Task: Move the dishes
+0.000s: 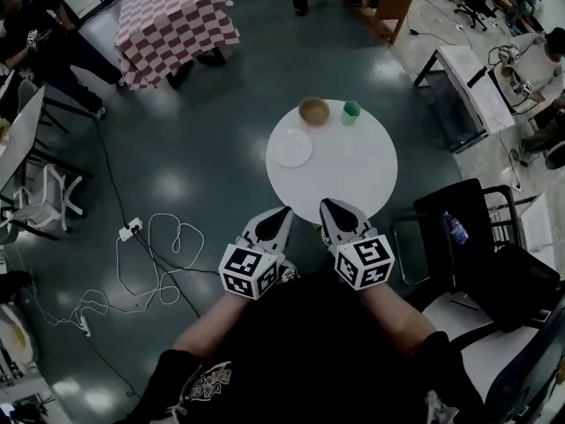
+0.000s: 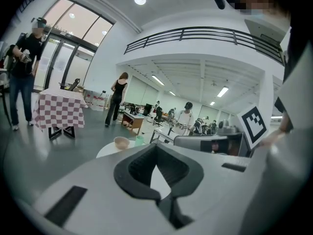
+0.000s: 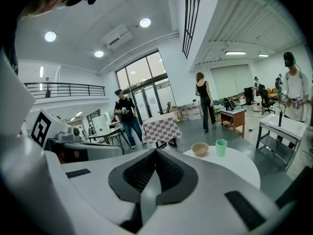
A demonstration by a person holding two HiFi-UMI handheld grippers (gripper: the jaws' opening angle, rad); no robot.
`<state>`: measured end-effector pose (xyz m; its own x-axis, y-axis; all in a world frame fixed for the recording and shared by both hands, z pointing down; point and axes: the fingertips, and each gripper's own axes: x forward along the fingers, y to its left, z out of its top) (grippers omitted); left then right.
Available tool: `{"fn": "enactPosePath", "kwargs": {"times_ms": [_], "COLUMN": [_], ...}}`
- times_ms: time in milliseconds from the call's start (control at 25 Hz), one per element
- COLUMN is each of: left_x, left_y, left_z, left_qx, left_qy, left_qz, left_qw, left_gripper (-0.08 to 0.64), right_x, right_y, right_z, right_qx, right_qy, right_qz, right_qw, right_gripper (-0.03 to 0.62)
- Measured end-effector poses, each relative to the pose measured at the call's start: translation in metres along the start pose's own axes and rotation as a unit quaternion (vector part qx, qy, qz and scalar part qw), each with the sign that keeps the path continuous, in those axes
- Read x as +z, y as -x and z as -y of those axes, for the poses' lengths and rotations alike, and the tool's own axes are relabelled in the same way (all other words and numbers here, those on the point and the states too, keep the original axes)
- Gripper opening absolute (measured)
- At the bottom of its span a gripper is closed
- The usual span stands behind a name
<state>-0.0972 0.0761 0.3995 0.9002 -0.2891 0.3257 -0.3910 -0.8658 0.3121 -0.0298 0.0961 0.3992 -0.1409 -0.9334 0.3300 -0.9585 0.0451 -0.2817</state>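
A round white table stands in front of me in the head view. At its far edge sit a tan bowl and a green cup; a white plate lies on its left side. My left gripper and right gripper hover side by side at the near rim, both shut and holding nothing. The left gripper view looks over the left gripper to the bowl and cup. Beyond the right gripper, the right gripper view shows the bowl and cup.
A black chair with a water bottle stands right of the table. Cables and a power strip lie on the floor to the left. A checkered-cloth table, desks and several people stand farther off.
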Motion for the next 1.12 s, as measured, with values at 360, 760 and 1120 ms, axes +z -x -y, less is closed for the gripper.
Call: {"fn": "enactPosePath", "kwargs": {"times_ms": [360, 760, 1120], "left_x": [-0.0015, -0.001, -0.0015], "left_y": [-0.0046, -0.0044, -0.0015], "left_z": [0.0016, 0.0017, 0.0002], "left_qx": [-0.007, -0.006, -0.005], "left_qy": [-0.003, -0.003, -0.002], "left_qz": [-0.003, -0.002, -0.003], "left_qw": [1.0, 1.0, 1.0], "left_gripper": [0.005, 0.005, 0.005], "right_x": [-0.0024, -0.0024, -0.0025], "right_y": [0.0001, -0.0008, -0.0018], "right_z": [0.0028, 0.0023, -0.0008], "right_qx": [-0.003, -0.002, -0.002], "right_qy": [-0.002, -0.003, -0.005], "right_qz": [0.0, -0.001, -0.001], "right_qw": [1.0, 1.0, 1.0], "right_gripper": [0.021, 0.021, 0.021]}}
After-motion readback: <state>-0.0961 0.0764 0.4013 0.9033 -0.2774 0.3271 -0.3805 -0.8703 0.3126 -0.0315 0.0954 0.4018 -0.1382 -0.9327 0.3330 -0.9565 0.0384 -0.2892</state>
